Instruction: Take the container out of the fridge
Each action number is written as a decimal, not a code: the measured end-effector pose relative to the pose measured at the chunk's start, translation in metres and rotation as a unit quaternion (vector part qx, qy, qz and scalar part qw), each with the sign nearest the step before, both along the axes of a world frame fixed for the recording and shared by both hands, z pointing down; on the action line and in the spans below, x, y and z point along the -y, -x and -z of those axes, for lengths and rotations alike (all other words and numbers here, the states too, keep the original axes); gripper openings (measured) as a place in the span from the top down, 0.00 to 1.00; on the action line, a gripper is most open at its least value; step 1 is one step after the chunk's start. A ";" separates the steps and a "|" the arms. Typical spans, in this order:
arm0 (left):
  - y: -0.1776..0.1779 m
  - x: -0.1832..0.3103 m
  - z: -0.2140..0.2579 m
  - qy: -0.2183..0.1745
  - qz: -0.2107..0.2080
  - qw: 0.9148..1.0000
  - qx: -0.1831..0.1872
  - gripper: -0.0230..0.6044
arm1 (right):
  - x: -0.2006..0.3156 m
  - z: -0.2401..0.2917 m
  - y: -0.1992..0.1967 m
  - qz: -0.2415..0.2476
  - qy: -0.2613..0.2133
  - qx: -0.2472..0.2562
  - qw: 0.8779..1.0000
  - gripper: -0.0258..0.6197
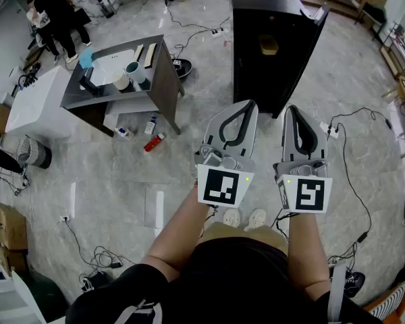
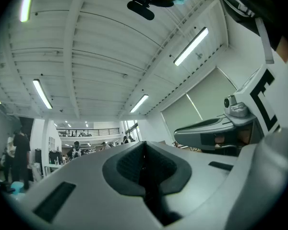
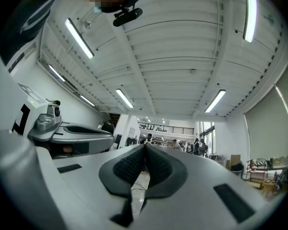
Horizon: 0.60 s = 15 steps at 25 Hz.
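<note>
Closest to the camera are the person's forearms (image 1: pixel 189 228) and pale shoes (image 1: pixel 246 218), with both tools held out side by side above the grey tiled floor (image 1: pixel 108 181). Left gripper (image 1: pixel 246 110) is clenched, its jaws pressed together with nothing between them, and the left gripper view (image 2: pixel 144 145) shows the same. Right gripper (image 1: pixel 291 113) is likewise clenched and empty, its dark pads meeting at the tips in its own view (image 3: pixel 145 147). Straight ahead stands the black fridge (image 1: pixel 277 73), well apart from both grippers. A tan thing (image 1: pixel 268 44) shows against its dark front, but I cannot tell whether that is the container. Off to the left is a dark counter (image 1: pixel 158 73) with a white sink and two cups, and small bottles (image 1: pixel 154 142) lie on the floor by its near corner. A power strip (image 1: pixel 331 130) and its black cable (image 1: pixel 358 194) trail along the right side, just beside the right gripper. Boxes (image 1: pixel 7 235) line the left edge, and a person in black (image 1: pixel 54 12) stands at the far left corner. Between the shoes and the fridge the floor is open.
</note>
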<state>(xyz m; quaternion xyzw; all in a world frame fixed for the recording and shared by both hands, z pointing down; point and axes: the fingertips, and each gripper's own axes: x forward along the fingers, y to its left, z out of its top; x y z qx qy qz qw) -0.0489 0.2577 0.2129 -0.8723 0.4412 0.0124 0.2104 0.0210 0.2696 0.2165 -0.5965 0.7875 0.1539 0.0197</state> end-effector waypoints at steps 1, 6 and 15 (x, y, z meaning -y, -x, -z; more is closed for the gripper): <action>0.000 0.001 0.000 -0.001 0.001 1.000 0.000 0.92 | 0.001 0.000 0.001 0.001 0.000 0.000 1.000 0.90; -0.003 0.003 0.003 -0.004 -0.003 1.000 -0.001 0.92 | 0.003 0.000 0.000 0.001 -0.002 0.000 1.000 0.90; -0.004 0.008 0.003 0.000 -0.004 1.000 -0.005 0.92 | 0.003 0.000 0.003 0.005 -0.002 -0.011 1.000 0.90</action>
